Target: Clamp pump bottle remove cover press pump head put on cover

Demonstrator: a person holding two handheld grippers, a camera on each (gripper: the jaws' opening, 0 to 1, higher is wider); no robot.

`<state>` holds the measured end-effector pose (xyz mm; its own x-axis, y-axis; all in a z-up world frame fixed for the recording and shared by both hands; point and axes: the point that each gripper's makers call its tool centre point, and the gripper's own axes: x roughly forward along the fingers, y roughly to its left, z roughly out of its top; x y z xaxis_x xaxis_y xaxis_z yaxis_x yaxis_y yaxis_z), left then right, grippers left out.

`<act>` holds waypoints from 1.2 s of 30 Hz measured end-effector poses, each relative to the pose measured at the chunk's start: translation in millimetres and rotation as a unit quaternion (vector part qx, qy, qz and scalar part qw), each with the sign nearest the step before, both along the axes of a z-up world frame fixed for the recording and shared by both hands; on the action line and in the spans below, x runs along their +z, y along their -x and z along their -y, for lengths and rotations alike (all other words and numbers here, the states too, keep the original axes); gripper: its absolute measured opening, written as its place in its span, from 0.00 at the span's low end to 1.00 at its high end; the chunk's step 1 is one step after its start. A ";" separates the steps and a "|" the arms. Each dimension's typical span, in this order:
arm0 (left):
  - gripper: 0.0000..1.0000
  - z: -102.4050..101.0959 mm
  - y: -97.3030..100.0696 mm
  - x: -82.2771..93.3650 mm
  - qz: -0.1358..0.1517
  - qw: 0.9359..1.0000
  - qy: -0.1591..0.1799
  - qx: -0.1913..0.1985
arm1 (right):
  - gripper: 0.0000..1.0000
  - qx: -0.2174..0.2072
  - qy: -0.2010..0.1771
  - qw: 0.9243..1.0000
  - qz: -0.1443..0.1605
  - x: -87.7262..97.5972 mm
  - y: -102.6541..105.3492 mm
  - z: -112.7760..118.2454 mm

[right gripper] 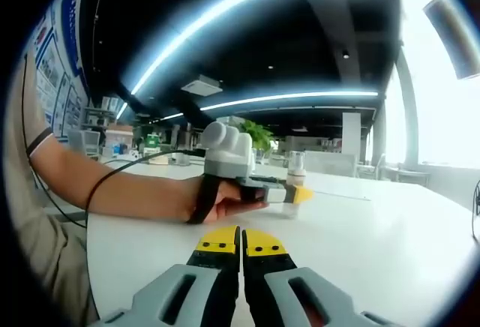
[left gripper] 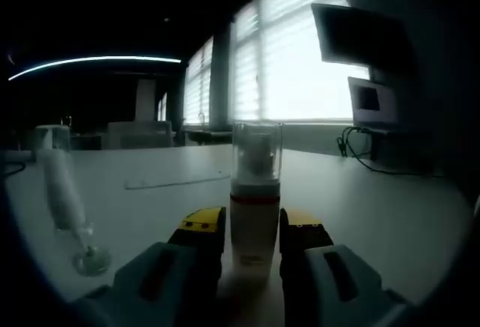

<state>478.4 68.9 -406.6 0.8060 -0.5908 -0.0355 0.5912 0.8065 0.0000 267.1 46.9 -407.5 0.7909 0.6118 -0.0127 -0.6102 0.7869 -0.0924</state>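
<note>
Left gripper (left gripper: 253, 229) clamped on the pump bottle (left gripper: 254, 222), clear cover (left gripper: 256, 149) over the pump head, right gripper (right gripper: 241, 241) closed, empty-handed

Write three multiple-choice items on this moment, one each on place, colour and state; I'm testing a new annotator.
1. Where is the pump bottle?
A. between the left tool's jaws
B. lying on the floor
C. on the windowsill

2. What colour is the band below its clear cover?
A. green
B. red
C. blue

3. How do the right tool's jaws stand?
A. wide open
B. gripping a cup
C. closed together, empty

Answers: 1 A, the left tool flanks the bottle; 2 B, a red stripe shows; 3 C, the right tool has its tips meeting.
</note>
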 end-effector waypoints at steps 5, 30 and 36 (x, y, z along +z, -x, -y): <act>0.21 -0.8 3.8 2.6 -0.006 1.000 0.014 -0.002 | 0.00 0.001 0.000 1.000 0.000 0.1 0.1 0.1; 0.22 -16.3 20.8 18.8 -0.009 1.000 0.005 -0.004 | 0.00 0.000 0.002 1.000 0.002 0.3 -0.5 0.2; 0.22 -20.0 33.7 22.9 -0.007 1.000 0.006 -0.016 | 0.00 -0.003 0.001 1.000 0.002 0.2 -0.9 0.8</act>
